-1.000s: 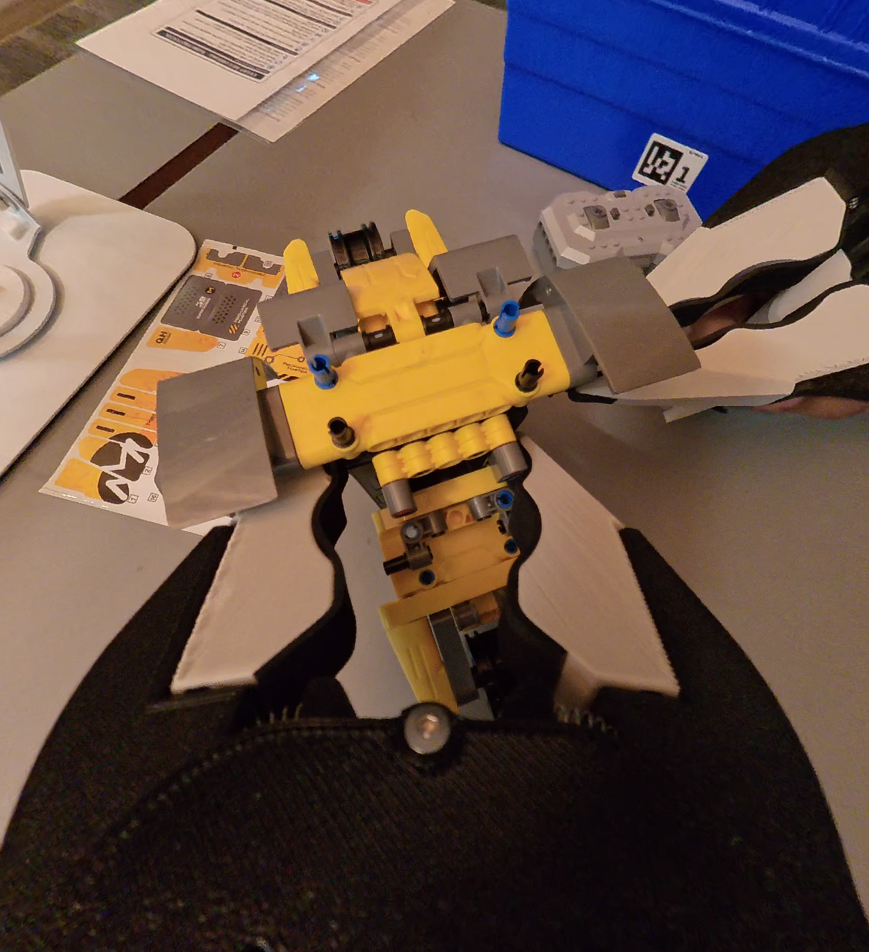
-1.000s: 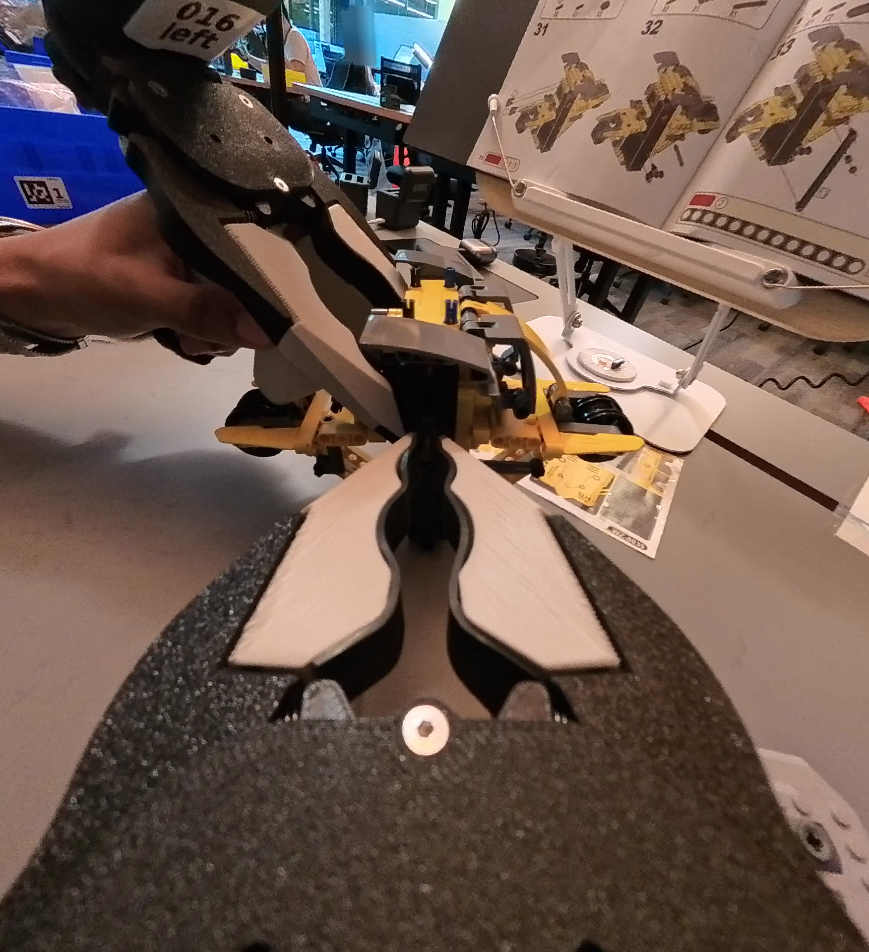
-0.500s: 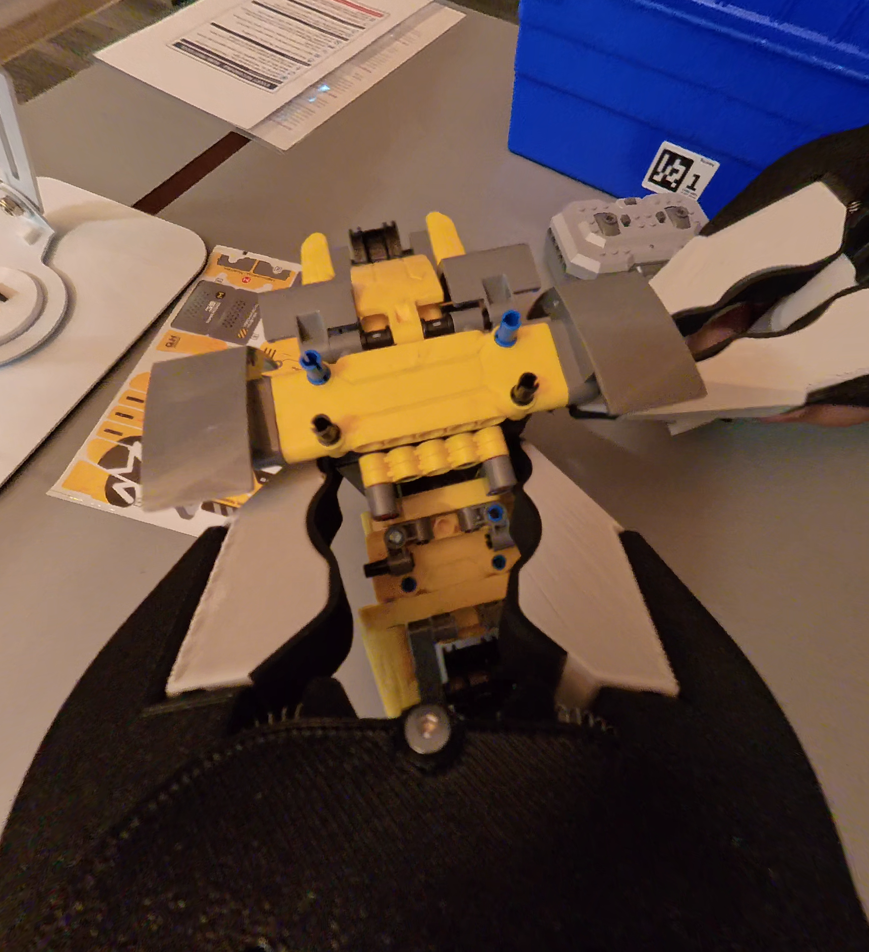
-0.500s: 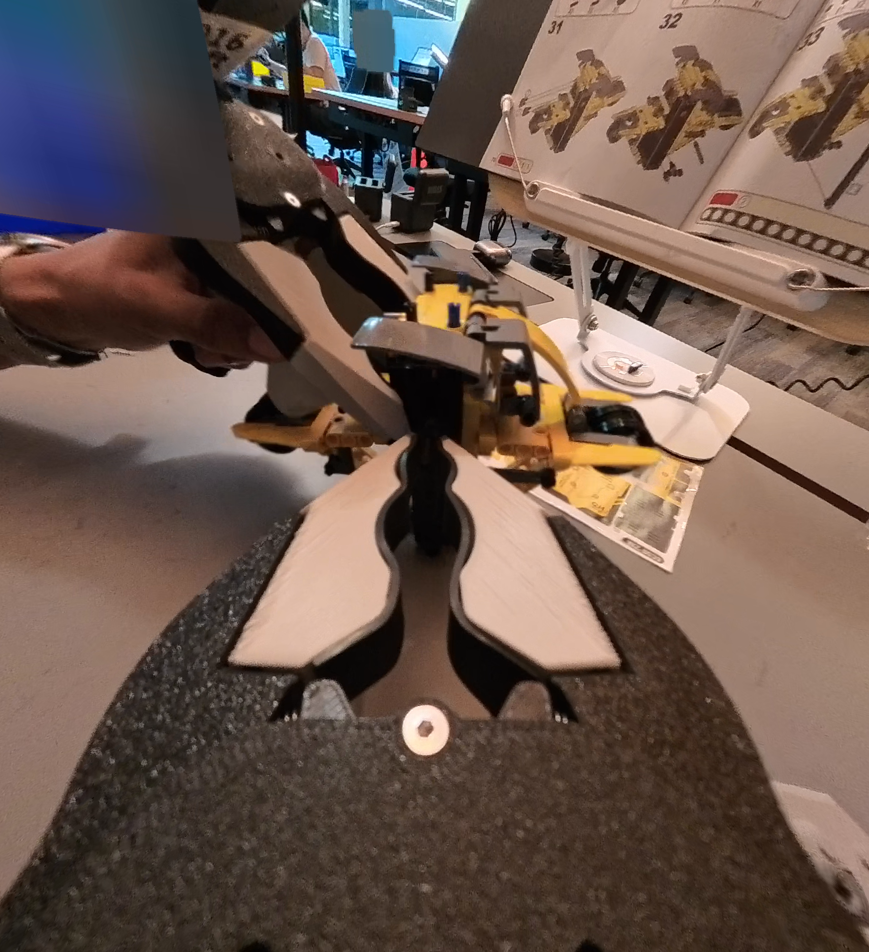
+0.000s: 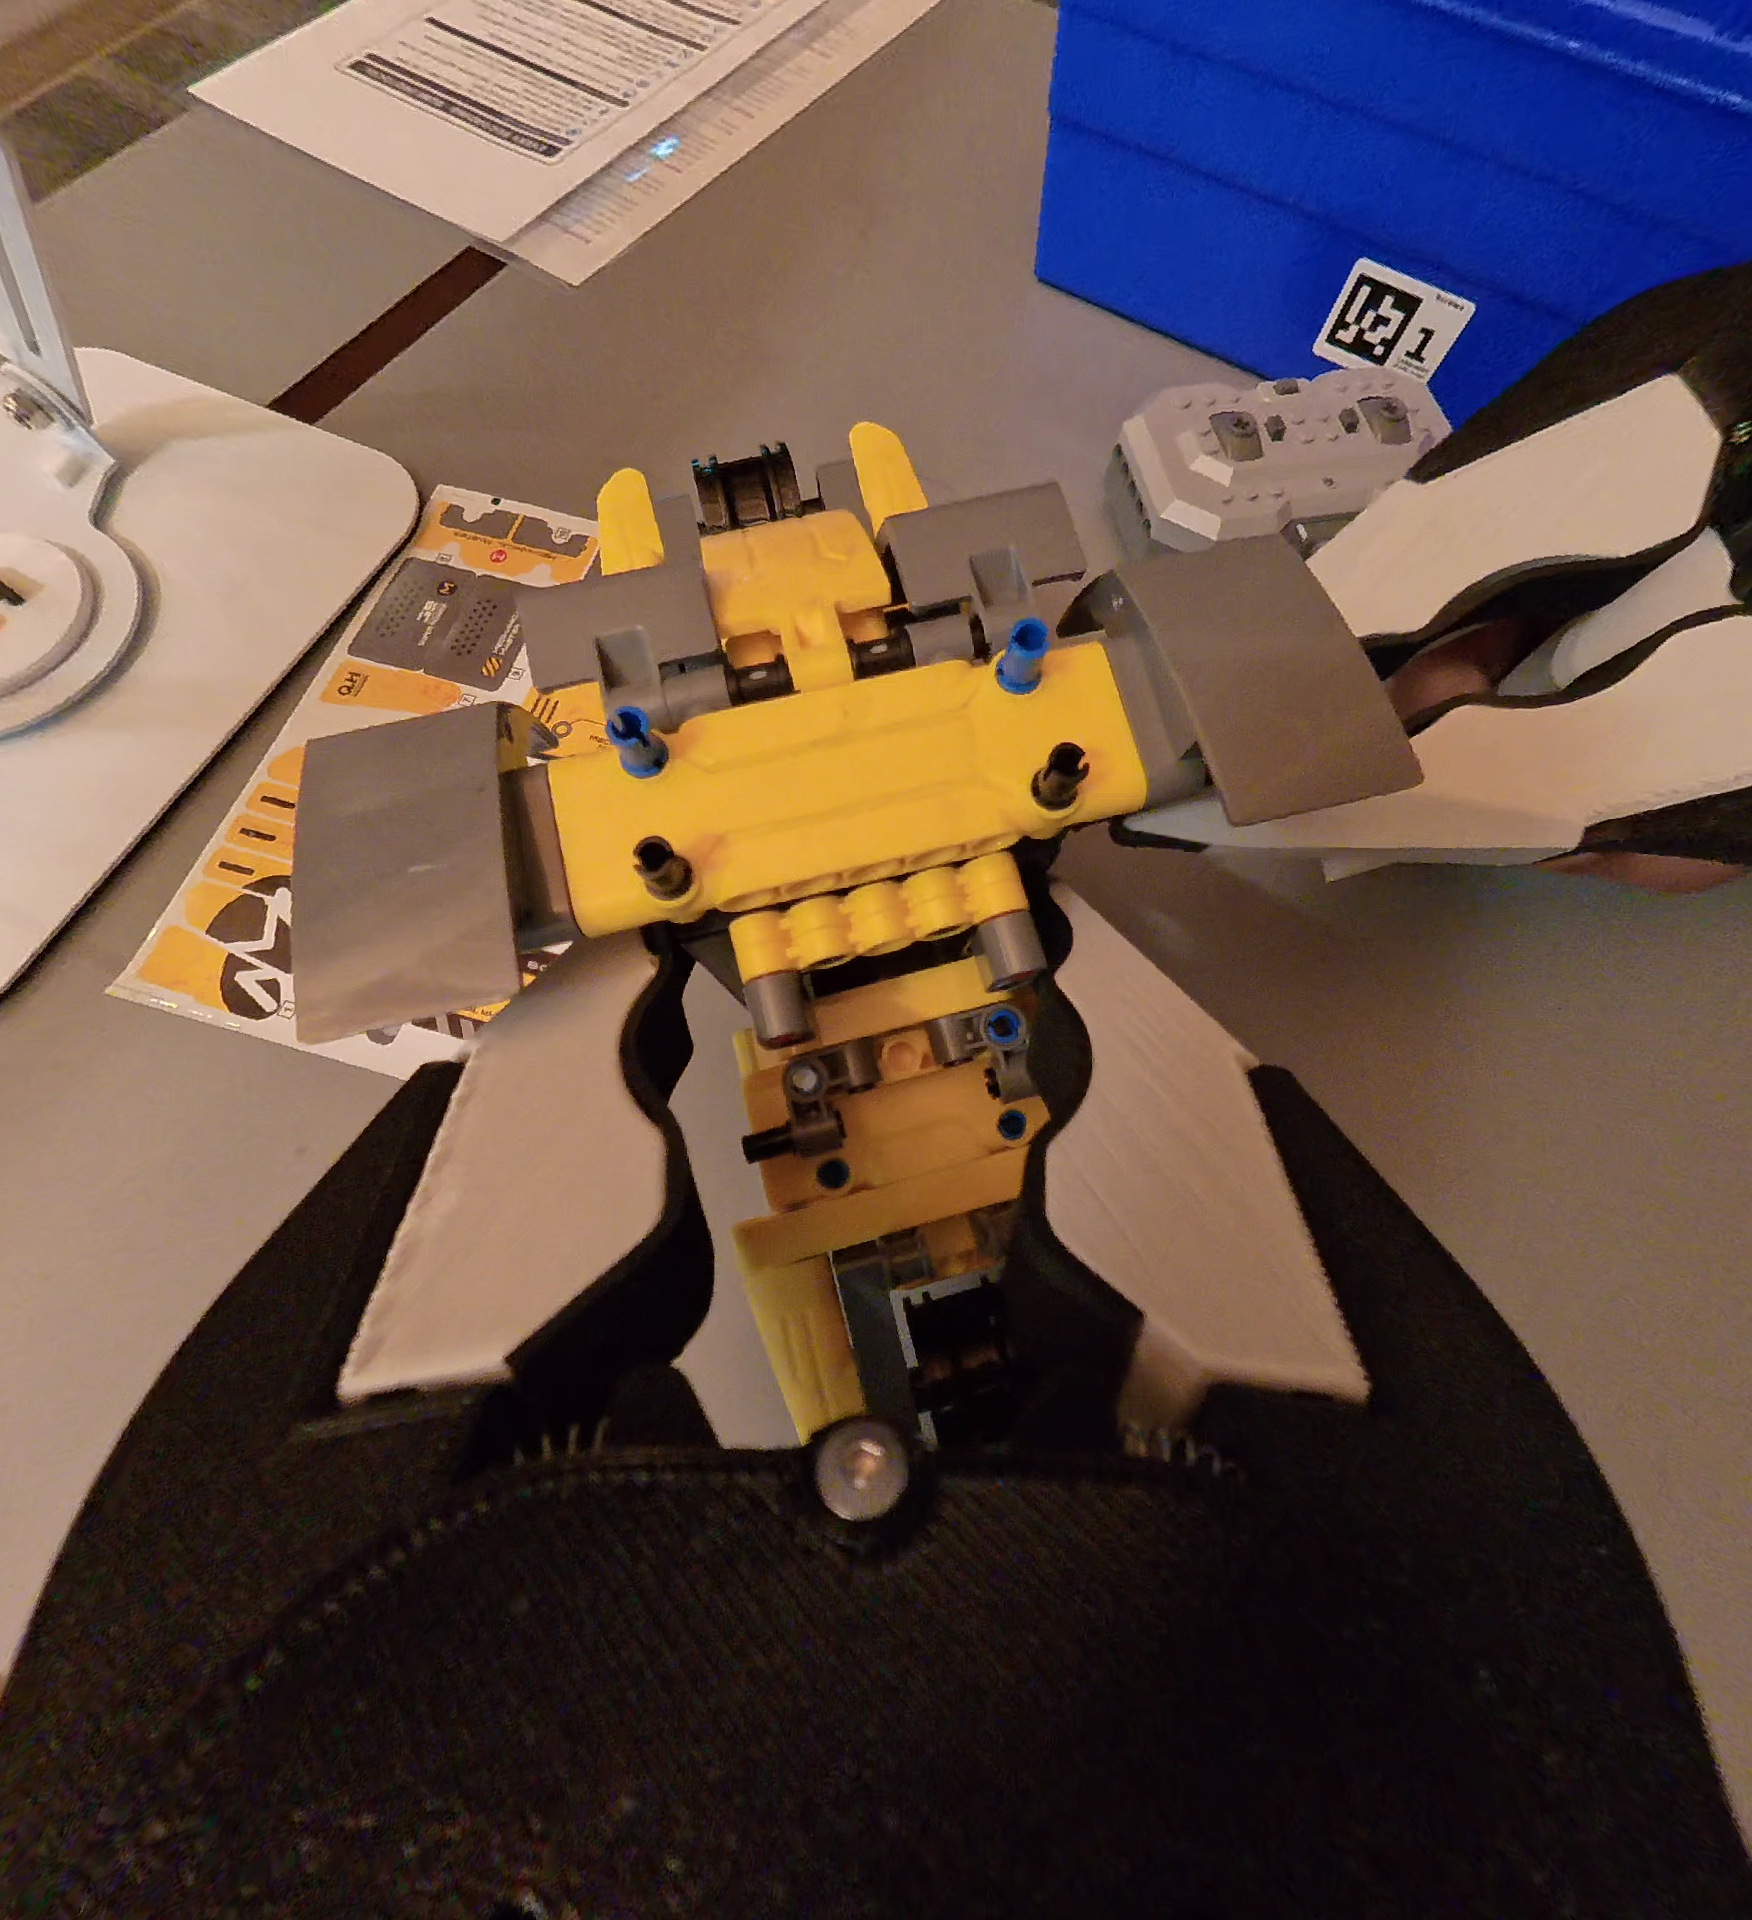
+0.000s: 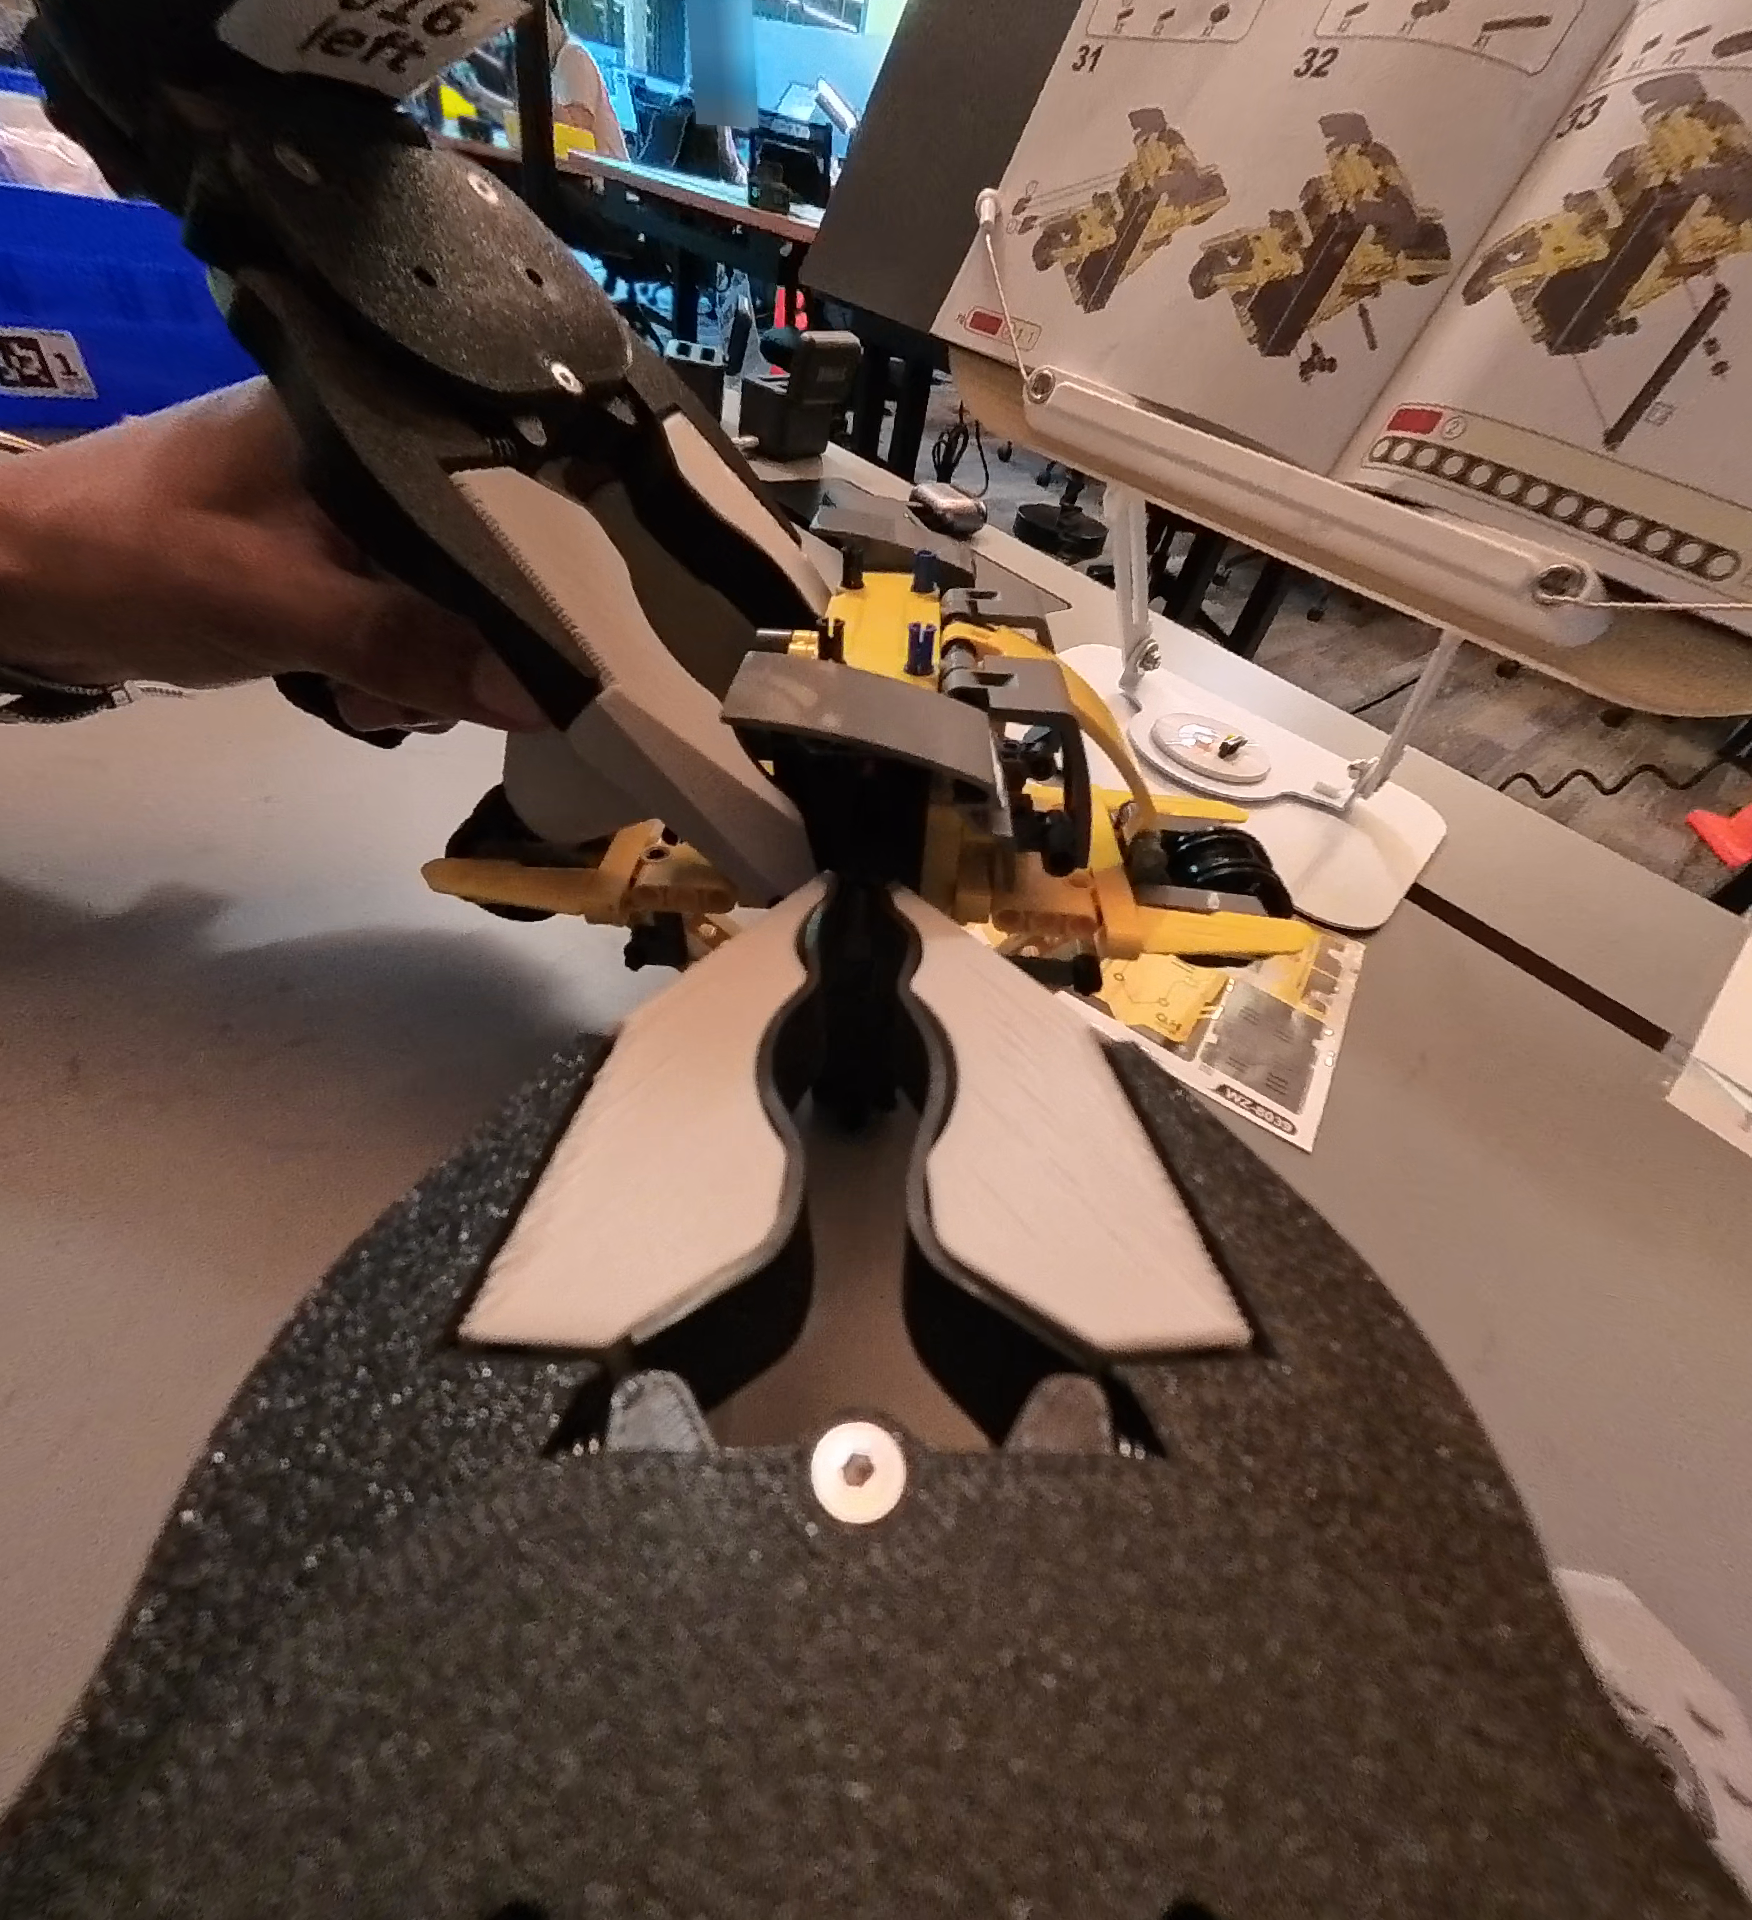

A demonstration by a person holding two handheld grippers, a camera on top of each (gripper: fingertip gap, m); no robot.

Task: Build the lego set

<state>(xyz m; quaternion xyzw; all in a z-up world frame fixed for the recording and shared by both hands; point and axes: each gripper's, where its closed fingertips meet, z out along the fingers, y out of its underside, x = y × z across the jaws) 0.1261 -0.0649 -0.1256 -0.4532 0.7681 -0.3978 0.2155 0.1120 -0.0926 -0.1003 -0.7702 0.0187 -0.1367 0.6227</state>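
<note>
A yellow and grey brick-built vehicle model [image 5: 851, 790] is held above the grey table. My left gripper [image 5: 851, 997] is shut on its narrow yellow rear section, one finger on each side. My right gripper [image 5: 1256, 717] comes in from the right under the model's right grey fender panel [image 5: 1256, 675]. In the right wrist view my right gripper [image 6: 864, 894] is shut on a black part below that panel [image 6: 851, 717]. There the left gripper [image 6: 799, 727], held by a hand [image 6: 176, 582], clamps the model [image 6: 882, 623] from the upper left.
A blue bin [image 5: 1371, 156] stands at the back right with a grey brick unit [image 5: 1256, 457] in front of it. A sticker sheet [image 5: 259, 894] lies under the model. A white stand base [image 5: 124, 582] carries an open instruction booklet [image 6: 1371, 208]. Papers [image 5: 560, 83] lie at the back.
The model has turned slightly and sits more level between the two grippers. Both grippers keep the same hold.
</note>
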